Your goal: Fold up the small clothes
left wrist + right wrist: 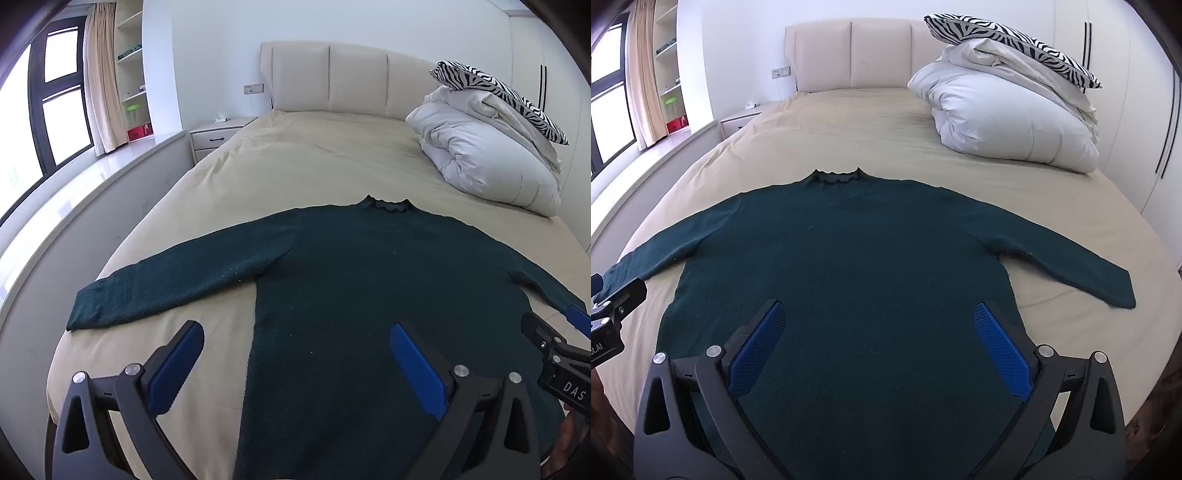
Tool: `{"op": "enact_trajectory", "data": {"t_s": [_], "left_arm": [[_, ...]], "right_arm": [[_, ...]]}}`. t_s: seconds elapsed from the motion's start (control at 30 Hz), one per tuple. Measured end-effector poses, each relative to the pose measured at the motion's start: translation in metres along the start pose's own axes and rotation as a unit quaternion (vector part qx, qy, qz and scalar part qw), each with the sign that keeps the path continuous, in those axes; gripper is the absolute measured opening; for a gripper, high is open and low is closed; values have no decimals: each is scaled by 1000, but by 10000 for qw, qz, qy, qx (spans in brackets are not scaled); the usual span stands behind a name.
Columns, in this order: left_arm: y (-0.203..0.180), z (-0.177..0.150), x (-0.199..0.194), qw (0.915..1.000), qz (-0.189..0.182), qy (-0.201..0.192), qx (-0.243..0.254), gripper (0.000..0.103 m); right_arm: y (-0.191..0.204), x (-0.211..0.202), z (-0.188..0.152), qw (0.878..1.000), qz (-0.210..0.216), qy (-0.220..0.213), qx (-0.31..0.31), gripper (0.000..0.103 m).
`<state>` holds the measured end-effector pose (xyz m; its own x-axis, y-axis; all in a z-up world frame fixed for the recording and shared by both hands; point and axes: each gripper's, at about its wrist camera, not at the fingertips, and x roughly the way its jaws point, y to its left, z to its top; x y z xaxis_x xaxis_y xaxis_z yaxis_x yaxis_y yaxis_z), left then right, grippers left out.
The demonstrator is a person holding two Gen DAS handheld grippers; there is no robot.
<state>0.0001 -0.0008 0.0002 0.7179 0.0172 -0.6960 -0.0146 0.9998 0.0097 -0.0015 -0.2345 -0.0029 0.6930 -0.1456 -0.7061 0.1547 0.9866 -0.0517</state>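
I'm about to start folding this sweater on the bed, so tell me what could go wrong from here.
1. The sweater is a thick knit; pinching one layer of a sleeve may drag the body out of line.
2. The left gripper and right gripper, both open, hover close together over the hem and could collide.
3. The beige sheet looks loose; low jaws might catch it along with the knit.
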Motion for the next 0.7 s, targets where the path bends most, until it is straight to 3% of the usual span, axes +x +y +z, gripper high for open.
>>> {"op": "enact_trajectory", "data": {"t_s": [0.7], "left_arm": [[1,0,0,10000,-12,-63,-64,103]], "right_arm": [[2,0,-2,10000,13,-4,-4,103]]}}
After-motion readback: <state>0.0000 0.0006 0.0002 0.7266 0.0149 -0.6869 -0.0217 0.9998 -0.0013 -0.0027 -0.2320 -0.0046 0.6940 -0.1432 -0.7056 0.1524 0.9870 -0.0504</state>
